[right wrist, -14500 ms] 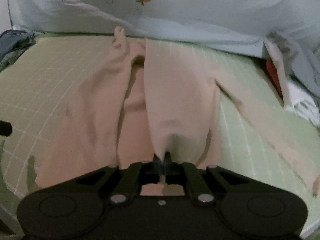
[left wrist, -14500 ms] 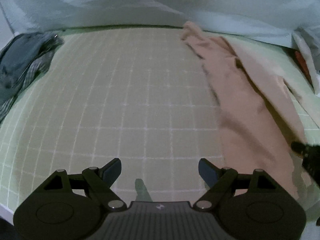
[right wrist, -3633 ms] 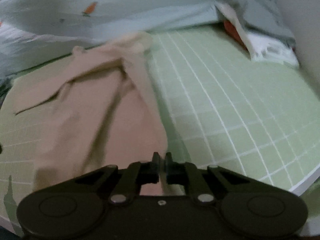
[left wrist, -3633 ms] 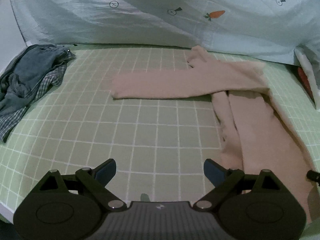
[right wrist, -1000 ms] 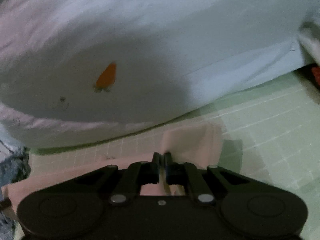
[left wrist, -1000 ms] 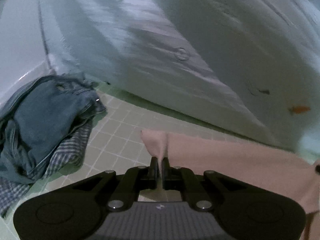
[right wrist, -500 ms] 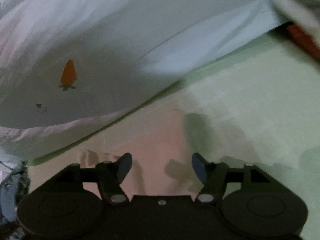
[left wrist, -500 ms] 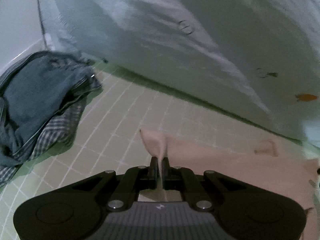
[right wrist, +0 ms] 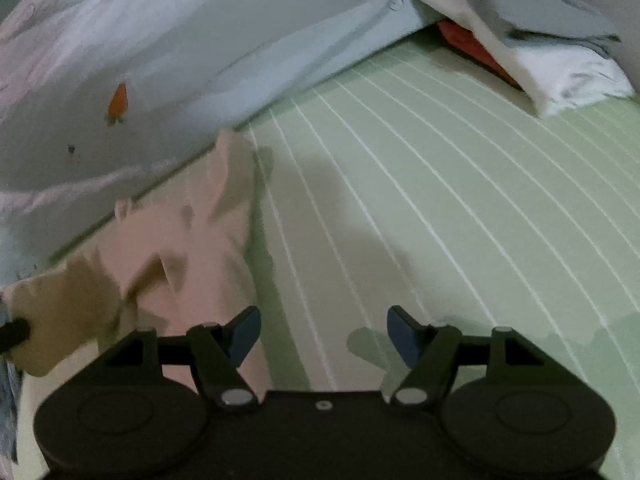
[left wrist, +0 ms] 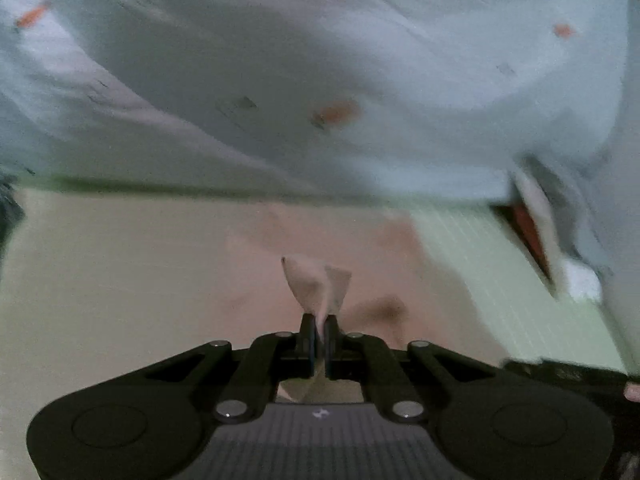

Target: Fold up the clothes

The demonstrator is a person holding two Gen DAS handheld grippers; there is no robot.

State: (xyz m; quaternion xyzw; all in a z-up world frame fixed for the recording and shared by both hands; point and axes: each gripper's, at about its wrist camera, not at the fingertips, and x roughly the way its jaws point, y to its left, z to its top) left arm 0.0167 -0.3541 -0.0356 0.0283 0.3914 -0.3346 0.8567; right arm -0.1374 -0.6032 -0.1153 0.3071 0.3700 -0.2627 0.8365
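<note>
Left tongs (left wrist: 319,334) angle down, clamped on a corner of the pink garment (left wrist: 316,288) lying by the bed's (right wrist: 440,200) far edge, while right tongs (right wrist: 323,336) gape empty, their view alone showing white pillows (right wrist: 568,72).

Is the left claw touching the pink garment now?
Touching. The left wrist view shows the left claw shut on a corner of the pink garment, and the cloth sticks up from between its fingers.

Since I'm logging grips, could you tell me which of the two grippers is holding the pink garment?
The left gripper: it pinches the pink garment, while the right gripper is open and empty.
</note>
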